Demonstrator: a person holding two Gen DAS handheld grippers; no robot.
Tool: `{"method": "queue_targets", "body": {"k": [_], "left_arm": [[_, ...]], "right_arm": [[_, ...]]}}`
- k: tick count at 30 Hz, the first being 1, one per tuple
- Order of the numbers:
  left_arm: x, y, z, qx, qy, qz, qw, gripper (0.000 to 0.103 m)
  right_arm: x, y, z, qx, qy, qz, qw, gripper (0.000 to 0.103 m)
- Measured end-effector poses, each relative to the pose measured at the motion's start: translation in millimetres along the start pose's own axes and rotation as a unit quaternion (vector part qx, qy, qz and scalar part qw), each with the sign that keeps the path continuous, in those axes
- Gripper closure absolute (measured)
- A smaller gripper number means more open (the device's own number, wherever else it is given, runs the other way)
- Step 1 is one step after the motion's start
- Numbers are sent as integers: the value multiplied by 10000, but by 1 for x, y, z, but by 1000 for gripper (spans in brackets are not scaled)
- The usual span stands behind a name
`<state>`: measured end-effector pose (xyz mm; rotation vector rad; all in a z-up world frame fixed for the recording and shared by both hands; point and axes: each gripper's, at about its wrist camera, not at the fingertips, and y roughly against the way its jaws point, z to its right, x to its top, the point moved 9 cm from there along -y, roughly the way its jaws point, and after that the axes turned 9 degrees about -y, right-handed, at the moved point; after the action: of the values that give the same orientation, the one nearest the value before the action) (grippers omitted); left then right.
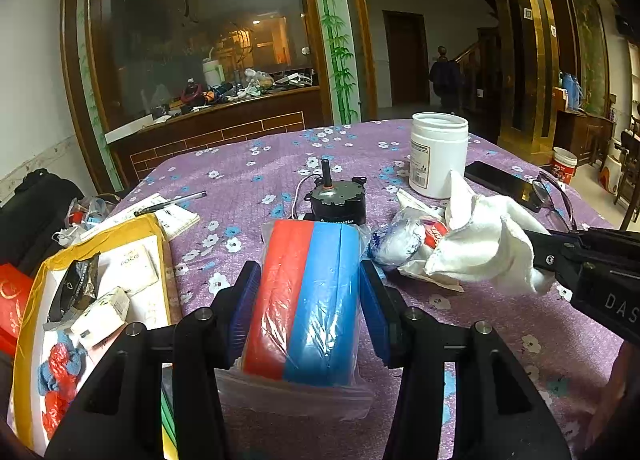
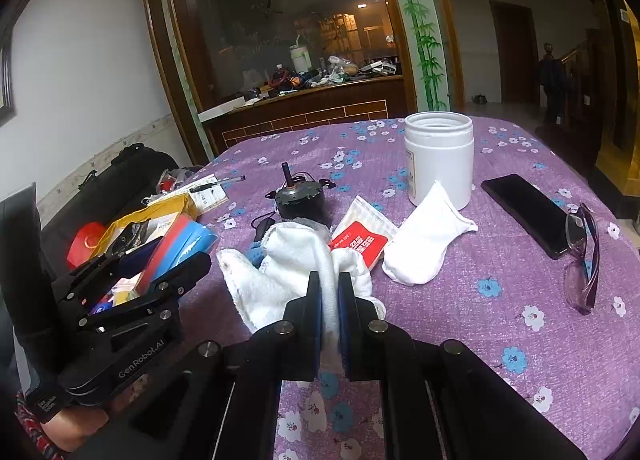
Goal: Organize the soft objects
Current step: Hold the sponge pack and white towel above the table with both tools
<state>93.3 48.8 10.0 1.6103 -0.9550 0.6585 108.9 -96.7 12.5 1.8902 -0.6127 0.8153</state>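
Note:
My left gripper [image 1: 306,288] is shut on a red and blue sponge pack [image 1: 308,300] in clear plastic, held just above the purple flowered tablecloth [image 1: 240,172]. My right gripper [image 2: 330,292] is shut on a white towel [image 2: 280,268], which also shows in the left wrist view [image 1: 484,244]. A white sock [image 2: 424,244] and a red and white packet [image 2: 360,240] lie beyond the towel. In the right wrist view the left gripper [image 2: 160,260] and the sponge pack [image 2: 184,240] are at the left, over the yellow box.
A yellow box [image 1: 36,300] with soft items sits at the table's left edge. A small motor [image 1: 336,200], a white jar [image 1: 438,152], a black phone [image 2: 524,212], glasses [image 2: 584,260], a pen and papers [image 1: 172,204] lie on the table.

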Motion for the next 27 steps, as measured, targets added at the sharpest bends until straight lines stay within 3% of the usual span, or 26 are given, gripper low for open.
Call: {"method": "queue_targets", "body": {"k": [27], "left_arm": [[6,10,-3,186,-140,156,9996,55]], "right_arm": [[-1,3,-13,25,283,118,9995,95]]}}
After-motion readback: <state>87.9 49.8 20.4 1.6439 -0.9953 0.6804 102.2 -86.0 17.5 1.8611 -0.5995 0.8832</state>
